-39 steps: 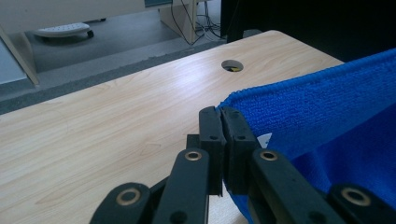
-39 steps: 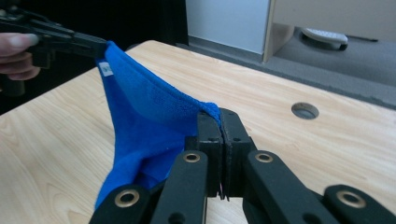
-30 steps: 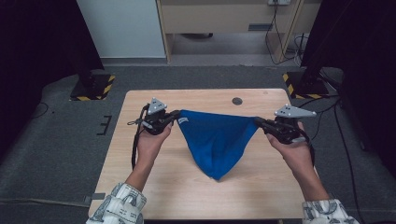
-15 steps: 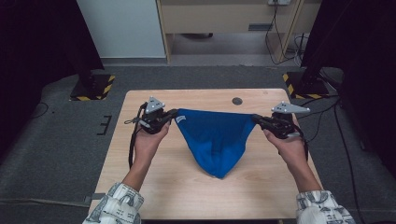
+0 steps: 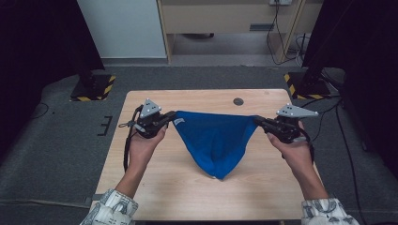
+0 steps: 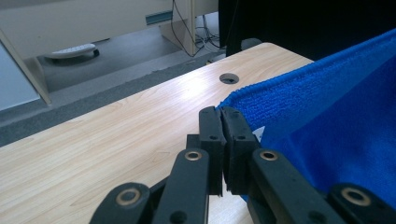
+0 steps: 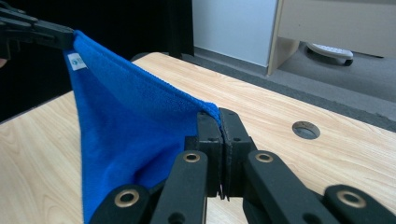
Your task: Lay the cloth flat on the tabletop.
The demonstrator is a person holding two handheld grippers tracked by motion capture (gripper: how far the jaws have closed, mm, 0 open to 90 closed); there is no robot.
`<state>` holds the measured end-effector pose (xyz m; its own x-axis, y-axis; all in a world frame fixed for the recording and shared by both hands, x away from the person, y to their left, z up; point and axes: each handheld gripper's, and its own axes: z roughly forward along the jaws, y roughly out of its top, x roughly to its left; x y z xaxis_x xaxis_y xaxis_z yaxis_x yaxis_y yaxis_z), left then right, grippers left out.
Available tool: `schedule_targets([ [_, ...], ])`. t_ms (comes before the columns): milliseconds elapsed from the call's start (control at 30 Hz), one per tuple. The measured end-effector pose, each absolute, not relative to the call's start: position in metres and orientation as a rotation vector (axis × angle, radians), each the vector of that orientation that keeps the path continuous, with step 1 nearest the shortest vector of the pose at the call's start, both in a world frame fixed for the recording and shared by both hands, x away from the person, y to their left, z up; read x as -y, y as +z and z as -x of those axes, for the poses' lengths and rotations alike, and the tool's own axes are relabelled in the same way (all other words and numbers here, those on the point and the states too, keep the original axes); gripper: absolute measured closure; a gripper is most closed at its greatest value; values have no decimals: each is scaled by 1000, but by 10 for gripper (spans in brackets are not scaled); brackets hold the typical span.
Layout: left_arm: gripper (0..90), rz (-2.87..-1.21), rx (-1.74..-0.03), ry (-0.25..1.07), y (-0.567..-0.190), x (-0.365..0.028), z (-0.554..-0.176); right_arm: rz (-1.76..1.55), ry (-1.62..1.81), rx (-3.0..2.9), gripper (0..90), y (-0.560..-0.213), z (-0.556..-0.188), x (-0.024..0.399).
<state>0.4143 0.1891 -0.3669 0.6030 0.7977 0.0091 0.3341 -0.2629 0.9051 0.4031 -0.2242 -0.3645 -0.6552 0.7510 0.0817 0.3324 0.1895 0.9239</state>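
A blue cloth (image 5: 213, 138) hangs stretched between my two grippers above the wooden table (image 5: 187, 197), its lower point drooping toward the tabletop. My left gripper (image 5: 170, 116) is shut on the cloth's left top corner, where a small white label shows. My right gripper (image 5: 258, 120) is shut on the right top corner. In the left gripper view the black jaws (image 6: 220, 116) pinch the cloth's edge (image 6: 327, 107). The right gripper view shows its jaws (image 7: 219, 116) closed on the cloth (image 7: 121, 135), with the other gripper (image 7: 32, 29) holding the far corner.
A round cable hole (image 5: 238, 101) sits in the table near its far edge. Beyond the table stand a pale cabinet (image 5: 225, 16), cables on the floor and two stand bases with yellow-black stripes (image 5: 91, 89).
Both hands have shifted slightly, pulling the cloth's top edge a little straighter between them. The grips are unchanged.
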Motion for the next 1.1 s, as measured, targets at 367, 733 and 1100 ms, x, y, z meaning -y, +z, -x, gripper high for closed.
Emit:
schedule_targets([
  [367,871,-1876,-857,606,-348,-185,-388,-962,1483,-2074,887,-348,-378,233],
  [733,870,-1867,-775,584,-310,-189,-349,-888,1494,-2075,885,-315,-343,242],
  [1100,867,-1936,-853,534,-335,-183,-389,-965,1359,-2189,878,-337,-380,237],
])
